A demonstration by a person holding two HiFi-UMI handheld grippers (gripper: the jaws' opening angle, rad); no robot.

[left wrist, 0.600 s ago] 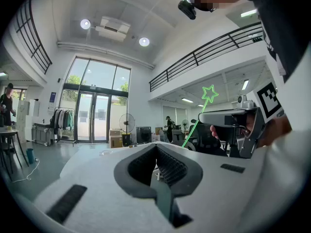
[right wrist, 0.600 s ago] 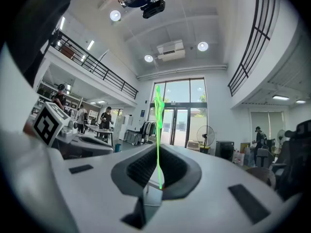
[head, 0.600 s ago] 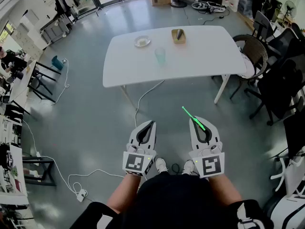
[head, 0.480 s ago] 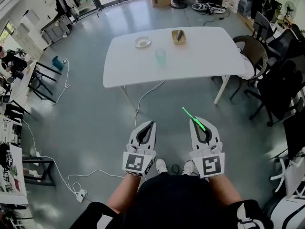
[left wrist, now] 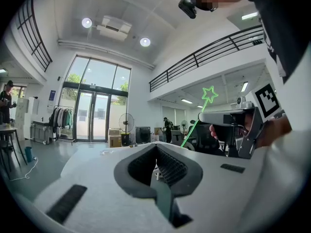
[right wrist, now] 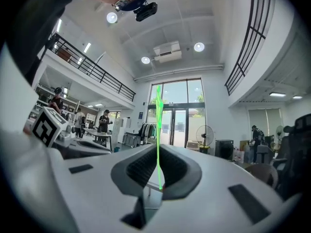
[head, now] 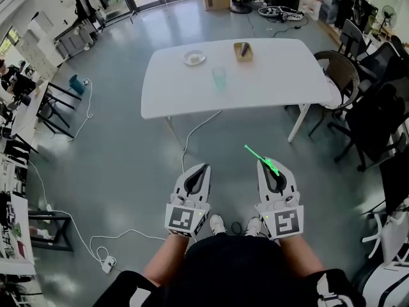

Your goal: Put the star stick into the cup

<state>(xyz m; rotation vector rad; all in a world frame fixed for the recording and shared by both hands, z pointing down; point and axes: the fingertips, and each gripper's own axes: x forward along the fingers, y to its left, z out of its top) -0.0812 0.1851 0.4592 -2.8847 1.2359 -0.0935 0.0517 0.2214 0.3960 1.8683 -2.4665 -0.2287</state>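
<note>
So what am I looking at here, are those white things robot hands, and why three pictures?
No robot: a person holds a white two-jaw gripper in each hand. One picture comes from a camera on the person's head, looking down; the other two from cameras riding on the grippers. The right gripper is clamped on a green star stick; the left gripper is shut and empty. Ahead stands a white table bearing a greenish cup, a small dish and a tan box.

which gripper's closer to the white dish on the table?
Left. The left gripper is almost straight in line with the dish; the right gripper, jaws shut on the stick, sits off to its right. Both are well short of the table.
</note>
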